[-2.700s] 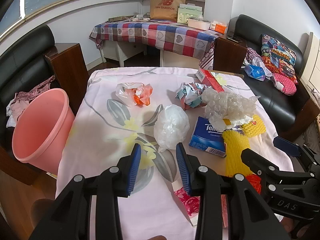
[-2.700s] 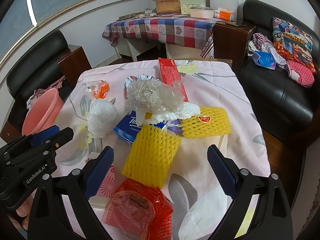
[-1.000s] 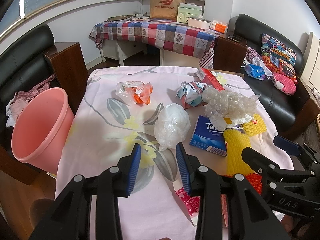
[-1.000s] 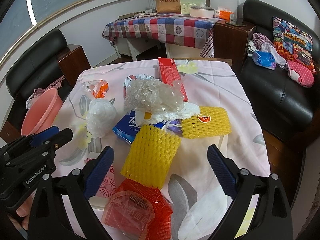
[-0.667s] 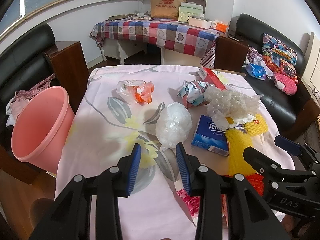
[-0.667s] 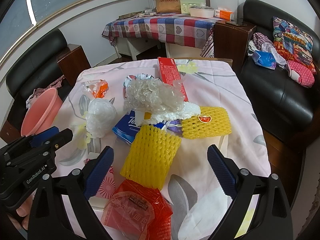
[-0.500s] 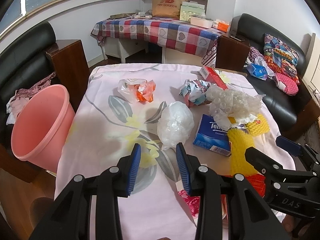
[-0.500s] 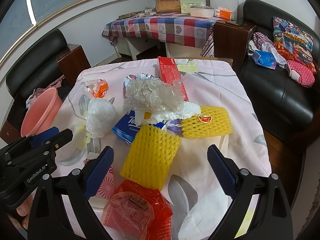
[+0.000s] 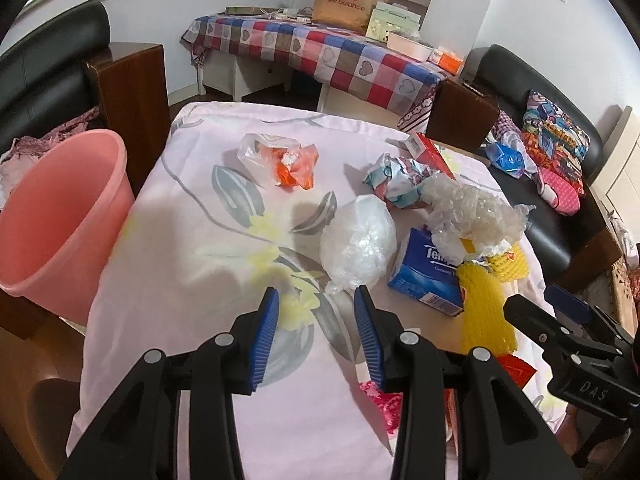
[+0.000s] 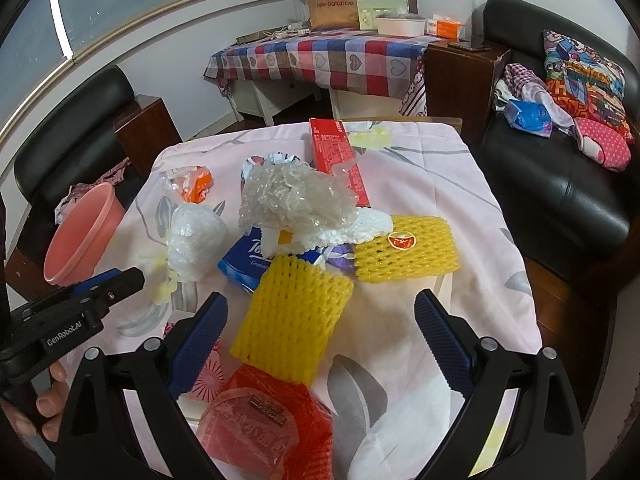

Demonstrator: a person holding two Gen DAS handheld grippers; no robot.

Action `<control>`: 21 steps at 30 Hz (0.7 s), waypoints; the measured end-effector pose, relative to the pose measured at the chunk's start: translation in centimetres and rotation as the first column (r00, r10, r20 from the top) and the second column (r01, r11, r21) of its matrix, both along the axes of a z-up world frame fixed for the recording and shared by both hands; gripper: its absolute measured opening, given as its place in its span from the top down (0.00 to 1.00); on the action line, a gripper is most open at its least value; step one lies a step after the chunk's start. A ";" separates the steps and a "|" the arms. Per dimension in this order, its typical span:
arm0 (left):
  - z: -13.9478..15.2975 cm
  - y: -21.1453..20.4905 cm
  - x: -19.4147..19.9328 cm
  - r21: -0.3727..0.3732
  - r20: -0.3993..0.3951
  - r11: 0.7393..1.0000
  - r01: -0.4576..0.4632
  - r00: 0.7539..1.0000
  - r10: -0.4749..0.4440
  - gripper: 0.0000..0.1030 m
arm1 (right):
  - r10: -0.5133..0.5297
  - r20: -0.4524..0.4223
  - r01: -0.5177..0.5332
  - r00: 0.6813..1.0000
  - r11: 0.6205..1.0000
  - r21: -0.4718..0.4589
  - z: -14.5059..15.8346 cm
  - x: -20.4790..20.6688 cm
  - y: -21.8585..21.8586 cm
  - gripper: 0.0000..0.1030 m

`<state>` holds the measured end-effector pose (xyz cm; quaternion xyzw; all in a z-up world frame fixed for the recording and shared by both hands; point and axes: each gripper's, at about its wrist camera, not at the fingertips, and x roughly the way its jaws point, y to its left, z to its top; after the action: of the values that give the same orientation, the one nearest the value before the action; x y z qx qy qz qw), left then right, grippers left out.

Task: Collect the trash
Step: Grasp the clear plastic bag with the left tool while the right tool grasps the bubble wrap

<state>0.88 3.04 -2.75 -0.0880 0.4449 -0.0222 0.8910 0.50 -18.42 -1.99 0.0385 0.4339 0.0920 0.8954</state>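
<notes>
Trash lies across a table with a pink flowered cloth (image 9: 192, 240). My left gripper (image 9: 316, 292) hovers low over the cloth, its jaws opening with nothing between them. A crumpled white plastic bag (image 9: 358, 250) sits just past its fingertips. My right gripper (image 10: 320, 298) is wide open above a yellow foam net (image 10: 296, 316), not touching it. Bubble wrap (image 10: 292, 196), a blue tissue pack (image 9: 424, 276), a second yellow net (image 10: 408, 248), a red box (image 10: 336, 152), a red net bag (image 10: 260, 424), crumpled printed paper (image 9: 396, 178) and an orange wrapper (image 9: 288, 160) lie around.
A pink bin (image 9: 60, 220) stands on the floor at the table's left edge. Black sofas (image 10: 560, 184) flank the table, with wooden side cabinets (image 9: 132, 92) at the far corners. A checked-cloth table (image 10: 328, 60) stands behind. A hand (image 10: 48, 404) holds the left gripper.
The left gripper has moved forward and slightly down toward the white plastic bag, and its jaws stand a little wider. The right gripper has not moved.
</notes>
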 end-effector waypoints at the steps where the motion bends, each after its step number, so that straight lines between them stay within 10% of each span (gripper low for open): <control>1: 0.2 -0.1 0.1 -0.002 0.008 1.000 0.006 1.000 -0.006 0.63 | 0.003 0.002 -0.003 1.000 1.000 0.003 0.0 0.1 0.0 0.08; 21: -2.6 -3.5 6.7 0.062 -0.081 0.995 0.076 0.994 -0.071 0.51 | 0.019 0.019 -0.019 1.000 0.999 0.036 0.5 4.3 -1.2 0.08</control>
<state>7.59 -0.48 -5.31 -0.0433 0.4830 -0.0368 0.8738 4.83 -19.64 -1.53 0.0499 0.4240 0.1088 0.8977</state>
